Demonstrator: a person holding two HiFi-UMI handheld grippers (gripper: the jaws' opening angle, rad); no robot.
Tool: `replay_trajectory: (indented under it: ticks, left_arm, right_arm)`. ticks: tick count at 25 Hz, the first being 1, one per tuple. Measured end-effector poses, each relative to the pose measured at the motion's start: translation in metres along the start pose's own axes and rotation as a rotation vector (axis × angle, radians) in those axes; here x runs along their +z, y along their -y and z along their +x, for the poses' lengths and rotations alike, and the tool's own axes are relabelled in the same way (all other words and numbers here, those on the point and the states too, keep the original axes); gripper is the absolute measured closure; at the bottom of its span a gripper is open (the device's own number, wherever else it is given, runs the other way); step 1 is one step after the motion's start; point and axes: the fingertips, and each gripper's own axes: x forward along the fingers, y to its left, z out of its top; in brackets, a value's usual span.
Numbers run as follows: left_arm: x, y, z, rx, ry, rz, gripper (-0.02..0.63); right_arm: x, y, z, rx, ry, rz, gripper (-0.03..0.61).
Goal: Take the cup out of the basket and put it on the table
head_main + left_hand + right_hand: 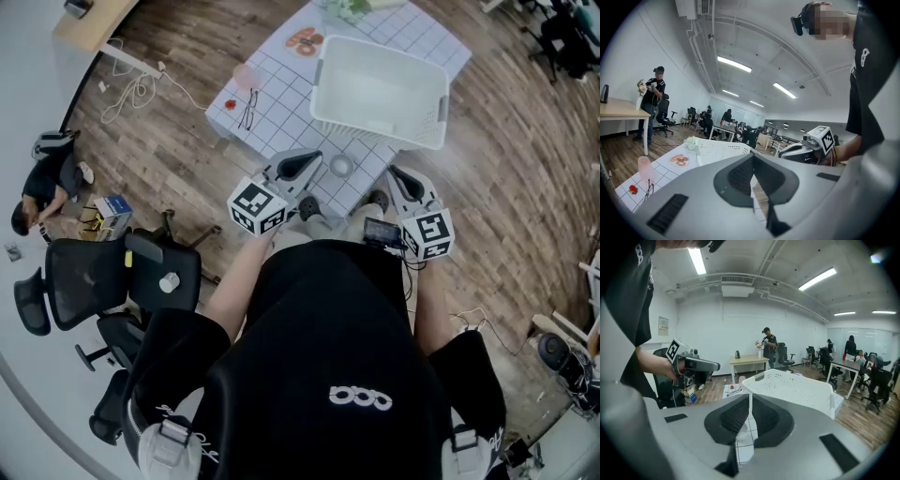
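A small pale cup [341, 166] stands upright on the grid-patterned table [281, 112], near its front edge and just in front of the white basket [380, 89]. My left gripper [309, 160] hovers left of the cup, its jaws shut and empty. My right gripper [396, 174] hangs to the cup's right, jaws shut with nothing in them. In the right gripper view the cup [740, 432] shows low down through the slit between the shut jaws, and the basket [797, 387] lies beyond. The left gripper view shows the basket [723, 150] over its shut jaws.
On the table's left side are a pink cup [244, 77], glasses [248, 108] and a small red item [231, 104]; a plate of doughnuts [305, 41] sits at the back. An office chair [103, 277] stands on the floor to my left, near a crouching person [42, 187].
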Motion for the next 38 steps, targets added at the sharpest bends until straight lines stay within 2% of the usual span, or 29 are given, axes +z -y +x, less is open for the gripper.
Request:
replay_trajectory:
  ticks: [6,10,23,27,38]
  left_arm:
    - [0.013,0.012,0.023,0.018,0.024,0.023,0.606]
    - [0.018,0.021,0.044,0.060,0.034,0.038,0.606]
    - [0.033,0.062,0.115,0.136,0.026,0.074,0.606]
    - [0.033,0.068,0.126,0.136,-0.004,0.110,0.606]
    - [0.040,0.060,0.140,0.152,-0.017,0.103,0.606]
  right_arm:
    - [0.028,0.024,-0.022,-0.008,0.063,0.033,0.552]
    - [0.034,0.045,-0.034,0.018,0.084,0.046,0.554]
    - [0.009,0.095,-0.064,0.143,0.032,-0.002,0.552]
    - [0.004,0.103,-0.068,0.148,0.030,0.006,0.554]
    - [-0.002,0.121,-0.072,0.140,0.041,0.055,0.552]
